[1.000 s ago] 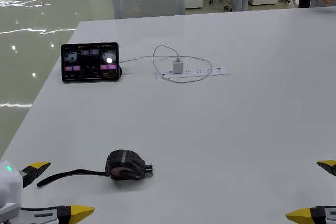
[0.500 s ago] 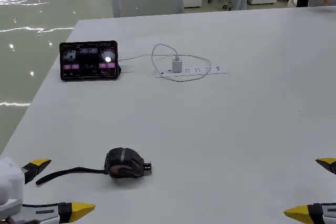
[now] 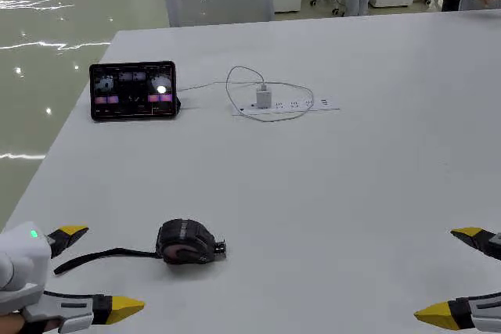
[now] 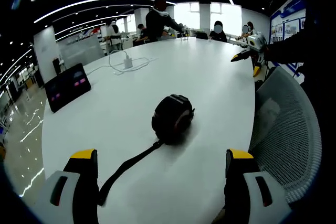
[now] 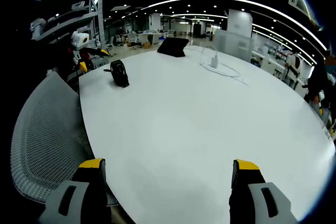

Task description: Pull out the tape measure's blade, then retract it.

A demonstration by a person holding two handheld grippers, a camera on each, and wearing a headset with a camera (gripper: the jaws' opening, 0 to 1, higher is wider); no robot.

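Left tool [image 3: 104,267] is spread wide with nothing in it, and the tape measure [image 3: 186,242] sits on the desk [image 3: 329,185] just ahead of its tips, blade in, black strap [image 3: 102,256] trailing back toward them. Right tool [image 3: 446,274] is spread too, well apart from the tape measure, with a tablet [image 3: 133,91] far beyond both.

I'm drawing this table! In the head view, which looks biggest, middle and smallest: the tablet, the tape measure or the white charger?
1. tablet, biggest.
2. tape measure, not counting its strap. It lies nearer the camera, which makes it look bigger.
3. charger, clearly smallest.
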